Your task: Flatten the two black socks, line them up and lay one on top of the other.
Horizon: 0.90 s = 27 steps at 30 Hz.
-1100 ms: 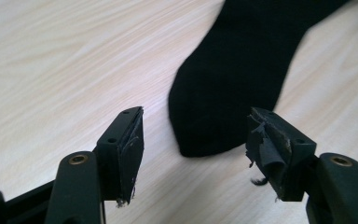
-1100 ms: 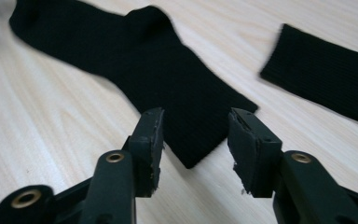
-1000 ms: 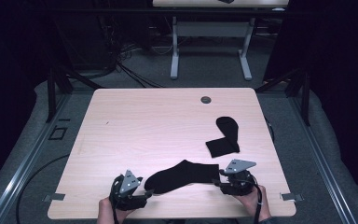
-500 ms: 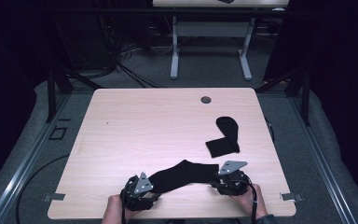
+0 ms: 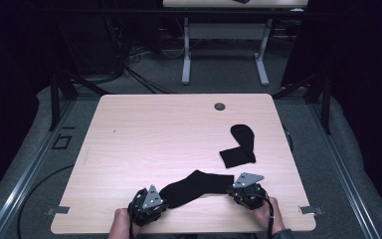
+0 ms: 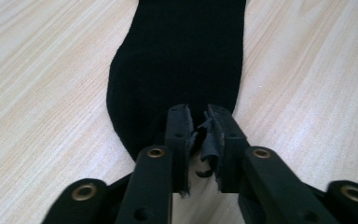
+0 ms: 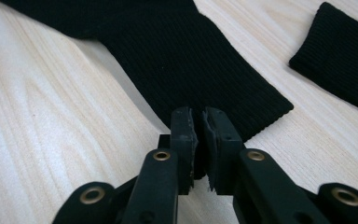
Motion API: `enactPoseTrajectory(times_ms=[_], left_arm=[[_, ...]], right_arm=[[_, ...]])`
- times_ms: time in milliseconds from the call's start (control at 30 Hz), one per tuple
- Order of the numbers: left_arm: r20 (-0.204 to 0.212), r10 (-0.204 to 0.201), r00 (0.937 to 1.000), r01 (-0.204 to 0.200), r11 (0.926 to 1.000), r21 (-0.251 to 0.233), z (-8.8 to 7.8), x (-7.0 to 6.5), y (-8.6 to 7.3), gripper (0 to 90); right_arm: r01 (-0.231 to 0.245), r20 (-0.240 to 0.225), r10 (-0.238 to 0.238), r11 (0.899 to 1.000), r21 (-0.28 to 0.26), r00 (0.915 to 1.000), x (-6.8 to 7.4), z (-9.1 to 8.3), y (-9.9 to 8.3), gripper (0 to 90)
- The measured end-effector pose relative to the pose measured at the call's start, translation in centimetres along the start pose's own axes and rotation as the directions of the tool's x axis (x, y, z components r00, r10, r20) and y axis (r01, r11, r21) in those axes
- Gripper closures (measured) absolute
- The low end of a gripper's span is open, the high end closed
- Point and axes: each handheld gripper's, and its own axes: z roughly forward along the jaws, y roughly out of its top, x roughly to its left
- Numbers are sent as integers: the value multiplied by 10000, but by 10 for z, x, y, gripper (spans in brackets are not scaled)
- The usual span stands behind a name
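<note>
A long black sock [image 5: 194, 186] lies near the table's front edge, stretched between my two grippers. My left gripper [image 5: 149, 201] has just been closing its jaws, and they now pinch the sock's toe end [image 6: 177, 60] between the worn pads [image 6: 179, 126]. My right gripper [image 5: 246, 186] has also just closed, and it grips the ribbed cuff edge [image 7: 191, 60] between its pads [image 7: 184, 130]. A second black sock [image 5: 241, 147] lies folded farther back on the right, and its cuff [image 7: 340, 60] is in the right gripper view.
The light wooden table [image 5: 154, 134] has a small round grommet [image 5: 220, 106] near its far edge. Another desk on grey legs [image 5: 185, 55] stands beyond it on the carpet. A hand holds each gripper at the table's near edge.
Both grippers have drawn in slightly toward the ends of the front sock, and their jaws have shut on it. The sock itself has barely moved.
</note>
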Motion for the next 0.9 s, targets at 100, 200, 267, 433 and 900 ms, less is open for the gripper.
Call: enactPoseTrajectory(times_ms=[100,200,267,433,900], left_arm=[[-154,146,9998,-146,9999,-13,0,-1,0,851],[-223,136,9997,-135,9999,35,1,1,1,869],[-240,68,9997,-70,10000,-58,0,2,2,874],[-342,14,9994,-26,9994,-332,-7,4,6,884],[-241,-299,9993,275,9951,-948,-29,7,9,888]], right_arm=[[-116,39,117,9996,-251,9999,0,0,-2,840],[-45,60,46,9996,-281,10000,0,-2,-1,840],[3,50,-2,9995,-301,10000,0,-4,1,841],[-57,42,60,9974,-721,10000,0,-15,7,843],[-187,-16,186,9918,-1263,9998,3,-39,17,850]])
